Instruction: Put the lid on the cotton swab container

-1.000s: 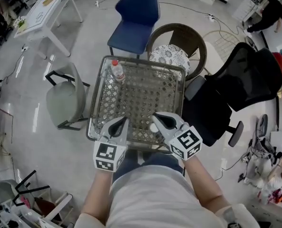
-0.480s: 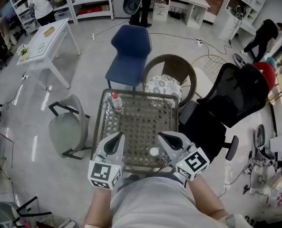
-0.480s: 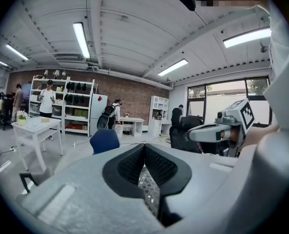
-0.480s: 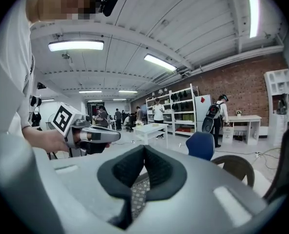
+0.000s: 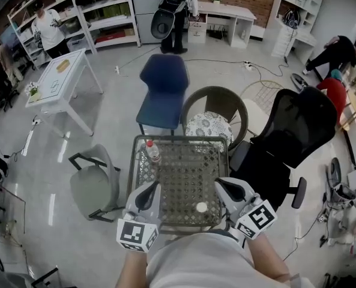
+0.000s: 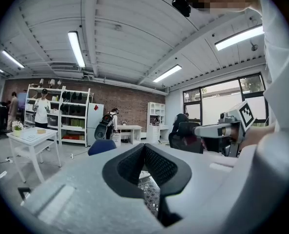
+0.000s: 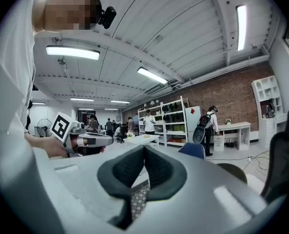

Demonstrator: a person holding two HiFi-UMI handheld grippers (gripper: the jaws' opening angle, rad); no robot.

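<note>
On the lattice-topped desk [image 5: 184, 170], head view: a small white round object [image 5: 201, 207] is lying at the near edge, between the two grippers and touching neither. Whether it is the lid or the cotton swab container cannot be told. A clear bottle [image 5: 152, 152] with a red cap is standing near the far left corner. The left gripper [image 5: 149, 188] and the right gripper [image 5: 221, 183] are hovering over the near corners, well apart.

Left gripper view: the jaws of the left gripper [image 6: 144, 146] are meeting at their tips and holding nothing. A sliver of the desk [image 6: 150, 194] is showing through the gap behind the tips. The right gripper [image 6: 222, 129] is appearing side-on at the right.

Right gripper view: the jaws of the right gripper [image 7: 144, 148] are likewise pressing tip to tip, empty, with the left gripper [image 7: 86, 140] showing at the left.

Only the head view is showing the white object and the bottle. Only the gripper views are showing the ceiling lights [image 6: 77, 48] and the tip-to-tip contact of both pairs of jaws.
</note>
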